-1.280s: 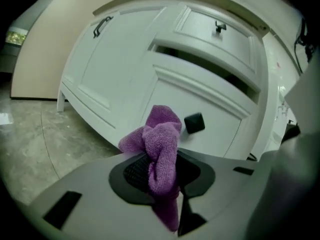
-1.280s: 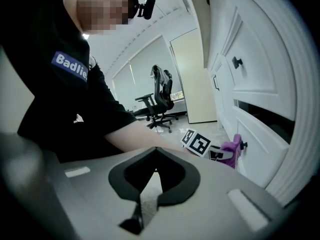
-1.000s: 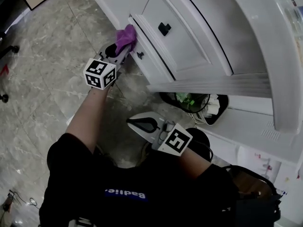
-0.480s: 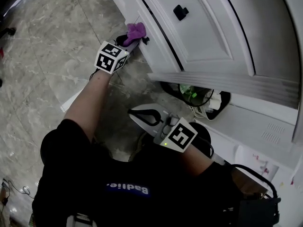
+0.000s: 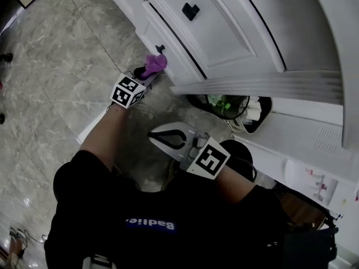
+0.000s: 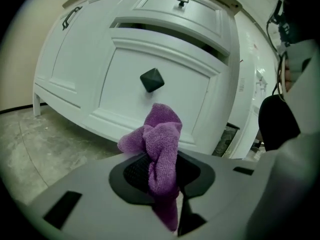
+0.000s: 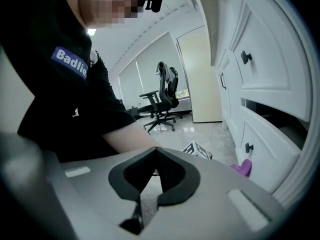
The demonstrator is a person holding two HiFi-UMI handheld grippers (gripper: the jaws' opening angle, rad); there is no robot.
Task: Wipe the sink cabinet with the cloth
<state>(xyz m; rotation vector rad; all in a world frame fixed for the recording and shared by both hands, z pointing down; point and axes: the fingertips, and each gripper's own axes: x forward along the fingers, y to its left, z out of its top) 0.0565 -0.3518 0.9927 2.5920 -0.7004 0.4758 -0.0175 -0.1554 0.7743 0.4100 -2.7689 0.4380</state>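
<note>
In front of the white sink cabinet (image 5: 224, 32), low over a marbled tile floor (image 5: 50, 77): left gripper (image 5: 147, 73), reached forward at arm's length, jaws clamped on a purple cloth (image 5: 154, 64). Seen along the left gripper's jaws: cloth bunched into a knot between the dark pads (image 6: 132, 171), rising above the tips and trailing a strip down the slit behind them. Directly beyond the cloth, a lower drawer front (image 6: 150, 109) with a black faceted knob (image 6: 151, 79); above it, a dark gap beneath the upper drawer (image 6: 170, 9). Cloth close before the lower drawer front, just below the knob; contact with the panel not determinable from any view.

Nearer the body, right gripper (image 5: 152, 137), well apart from the cabinet, jaws closed tip to tip, nothing between them. Marker cubes (image 5: 128, 91) at the rear of each gripper.

Beside the cabinet, partly hidden beneath a white ledge: a bin (image 5: 227, 115) lined with a black bag, green and white items inside.

In the right gripper view, background left of the cabinet: office chairs (image 7: 162, 104) on a glossy floor, a tall pale door (image 7: 197, 79), and the person's black sleeve (image 7: 65, 99).
</note>
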